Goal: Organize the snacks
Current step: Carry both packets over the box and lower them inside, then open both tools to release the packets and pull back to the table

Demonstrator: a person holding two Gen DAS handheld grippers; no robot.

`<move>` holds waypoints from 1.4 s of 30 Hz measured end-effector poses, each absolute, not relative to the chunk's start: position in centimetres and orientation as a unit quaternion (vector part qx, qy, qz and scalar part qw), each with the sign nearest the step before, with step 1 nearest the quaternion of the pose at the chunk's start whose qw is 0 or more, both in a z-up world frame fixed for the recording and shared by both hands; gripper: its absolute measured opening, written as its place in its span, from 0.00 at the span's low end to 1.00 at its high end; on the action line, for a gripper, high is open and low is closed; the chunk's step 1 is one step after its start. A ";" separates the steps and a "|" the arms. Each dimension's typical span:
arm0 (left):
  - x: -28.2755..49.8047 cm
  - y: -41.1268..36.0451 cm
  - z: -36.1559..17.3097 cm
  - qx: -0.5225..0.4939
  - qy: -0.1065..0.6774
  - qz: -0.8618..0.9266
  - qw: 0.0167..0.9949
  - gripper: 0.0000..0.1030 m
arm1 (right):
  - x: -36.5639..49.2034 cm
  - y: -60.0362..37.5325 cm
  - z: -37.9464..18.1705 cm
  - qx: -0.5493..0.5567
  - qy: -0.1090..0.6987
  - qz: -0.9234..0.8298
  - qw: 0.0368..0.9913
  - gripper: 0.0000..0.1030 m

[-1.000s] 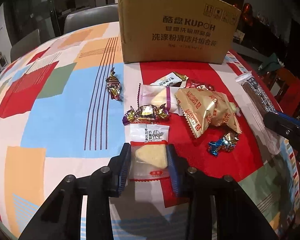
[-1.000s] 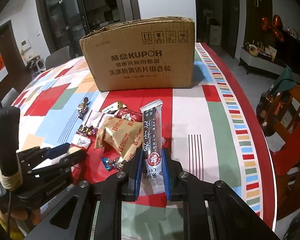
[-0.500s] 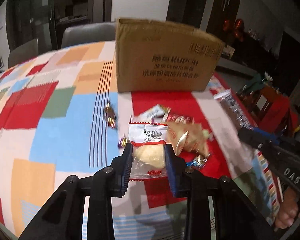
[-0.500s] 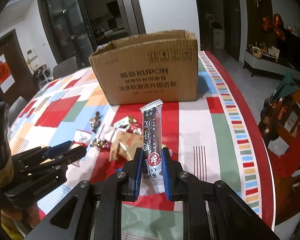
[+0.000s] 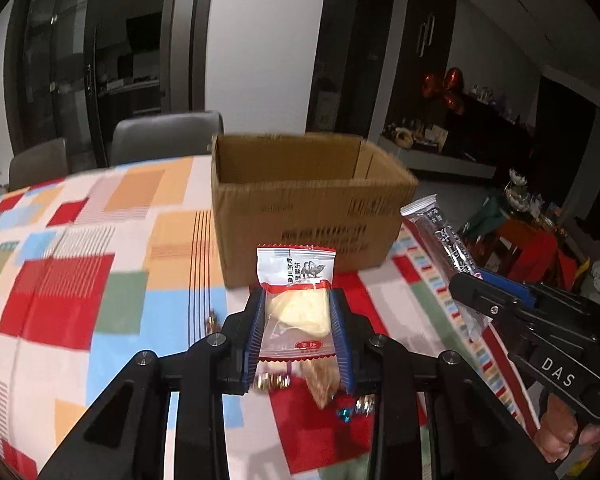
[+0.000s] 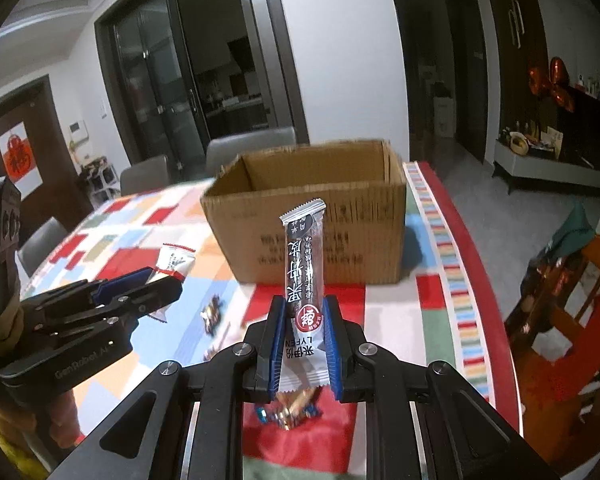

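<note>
The table [image 5: 80, 280] with its patchwork cloth carries an open box [image 5: 312, 216] at twelve o'clock in both views; only the right view shows the chair [image 6: 572, 304] at three o'clock. The left gripper [image 5: 298, 332] is clamped on a white packet [image 5: 296, 300], raised before the box. The right gripper [image 6: 303, 344] is clamped on an upright dark bar [image 6: 304, 264]. Loose candies [image 6: 212, 314] lie on the cloth below, blurred, at nine o'clock in the right view.
</note>
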State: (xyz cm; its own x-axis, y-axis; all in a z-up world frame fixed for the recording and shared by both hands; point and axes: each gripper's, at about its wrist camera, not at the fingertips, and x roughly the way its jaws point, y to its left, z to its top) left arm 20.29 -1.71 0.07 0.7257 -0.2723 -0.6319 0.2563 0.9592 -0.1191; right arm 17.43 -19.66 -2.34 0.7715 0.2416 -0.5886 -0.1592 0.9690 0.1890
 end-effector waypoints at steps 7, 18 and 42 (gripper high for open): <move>22.4 -1.6 3.4 -0.010 0.313 -0.141 0.939 0.31 | 19.9 -19.8 0.4 0.070 0.299 0.116 0.945 0.19; 26.4 -1.8 6.8 0.000 0.300 -0.139 0.944 0.31 | 24.5 -19.6 3.6 0.060 0.290 0.130 0.946 0.19; 37.1 -4.5 7.2 0.019 0.366 -0.101 0.925 0.48 | 36.4 -21.1 2.7 0.082 0.383 0.115 0.913 0.22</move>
State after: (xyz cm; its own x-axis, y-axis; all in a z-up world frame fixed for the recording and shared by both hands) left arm 37.12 -4.52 7.24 0.7122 -0.1737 -0.6802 0.2018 0.9787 -0.0386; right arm 36.41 -21.06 2.66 0.6800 0.2726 -0.6807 -0.1467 0.9601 0.2380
